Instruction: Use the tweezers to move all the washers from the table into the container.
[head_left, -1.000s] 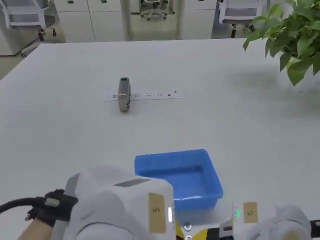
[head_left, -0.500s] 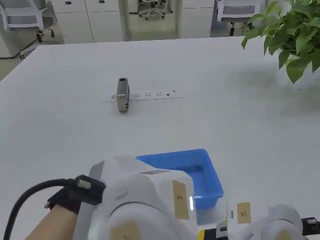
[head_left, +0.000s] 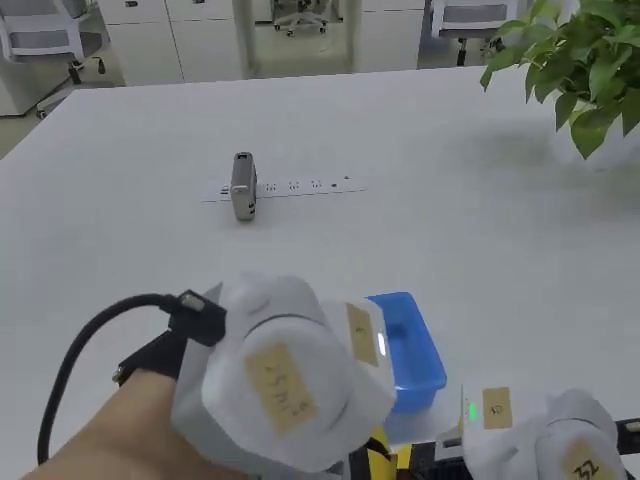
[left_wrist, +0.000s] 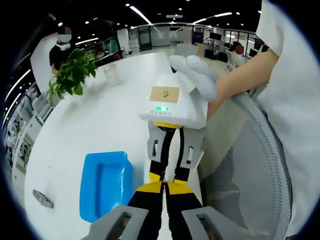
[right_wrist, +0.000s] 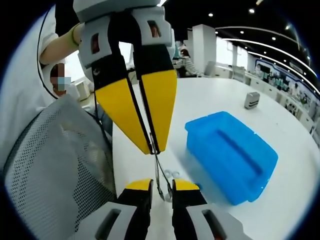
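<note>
Tabletop (head_left: 480, 220) beyond bin (head_left: 425, 340) open as far as power strip (head_left: 290, 187); plant (head_left: 580, 60) at far corner. Near edge tight: left tongs (right_wrist: 151, 149) clamping tweezers (right_wrist: 157, 172) meet parted right tongs (right_wrist: 161, 186) beside bin; mesh chair back (right_wrist: 45, 165) close behind.

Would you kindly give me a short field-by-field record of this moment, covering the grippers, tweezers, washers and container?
left gripper: jaws closed on the tweezers
right gripper: jaws flank the tweezers' lower end; grip unclear
washers: on the table, near the container
container: blue, open-topped, on the table
further back: power strip, plant
</note>
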